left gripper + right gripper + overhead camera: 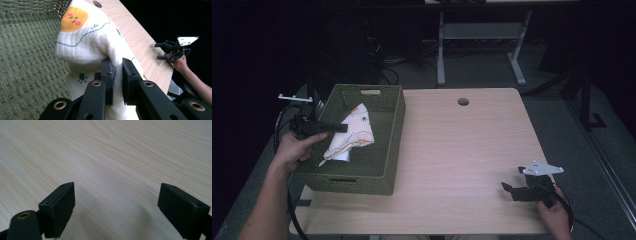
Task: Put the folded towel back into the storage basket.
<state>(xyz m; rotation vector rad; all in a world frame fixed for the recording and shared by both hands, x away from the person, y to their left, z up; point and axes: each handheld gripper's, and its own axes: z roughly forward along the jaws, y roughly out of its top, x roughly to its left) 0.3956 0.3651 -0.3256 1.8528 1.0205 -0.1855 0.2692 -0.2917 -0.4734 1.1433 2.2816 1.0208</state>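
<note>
A white cloth [353, 134] printed with an orange face and small paw marks hangs inside the green woven basket [388, 132] at the table's left. My left gripper [343, 128] reaches over the basket's left wall and is shut on the cloth [85, 45], whose fabric is pinched between the two black jaws of that gripper [117, 75]. My right gripper [508, 189] rests low over the bare table near the front right corner, with its jaws wide apart and nothing between them [116, 202]. It also appears far off in the left gripper view as the other gripper [161, 51].
The light wooden table [462, 155] has a round cable hole [463, 101] at the back. Beyond the far edge stand the white legs of another desk [479, 45] on a dark floor, with cables near it.
</note>
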